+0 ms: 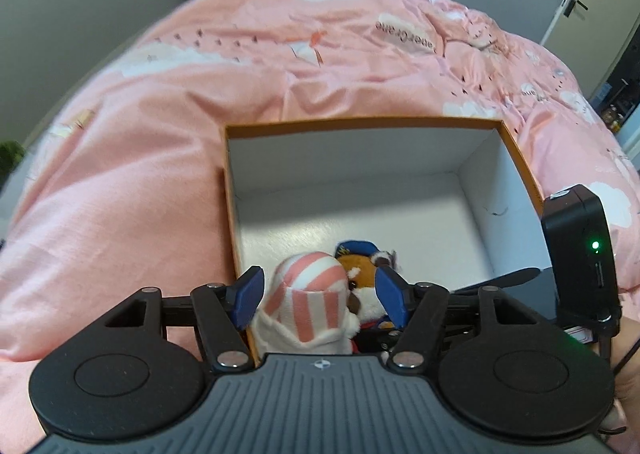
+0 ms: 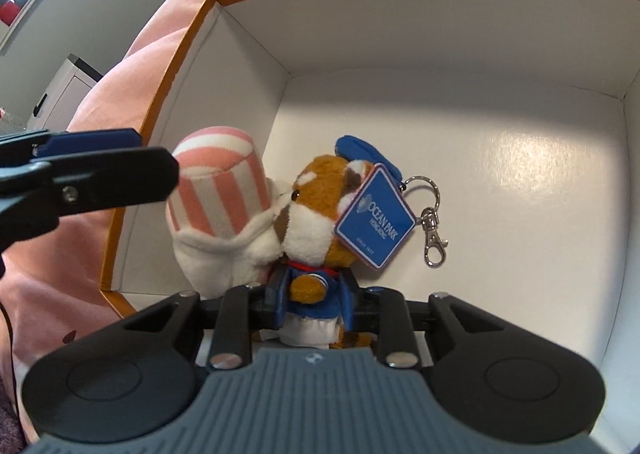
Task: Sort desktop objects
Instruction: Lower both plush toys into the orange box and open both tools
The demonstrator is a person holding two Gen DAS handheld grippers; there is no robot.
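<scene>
The right tool is clenched on the plush, its blue fingers pressed against the toy's blue-clad body just below the red collar. The plush is a brown and white animal with a blue cap; it stands upright inside the box, low over the white floor near the box's near left corner. Whether its feet touch the floor cannot be told, since the tool body hides them. A blue tag reading "OCEAN PARK" hangs at the side of its head, and a metal clasp on a ring dangles just beside the tag.

A pink and white striped toy leans against the plush's left side, touching it, close to the box's left wall.

The left tool hangs over the near left edge of the box, released: its fingers stand apart on either side of the striped toy, and from this view no clear contact shows. The plush peeks out behind the striped toy, its cap toward the far wall. In the right wrist view the left tool's arm reaches in from the left, level with the striped toy's top.

The box has orange outer walls and a white inside, and sits on a bed covered by a pink quilt.
</scene>
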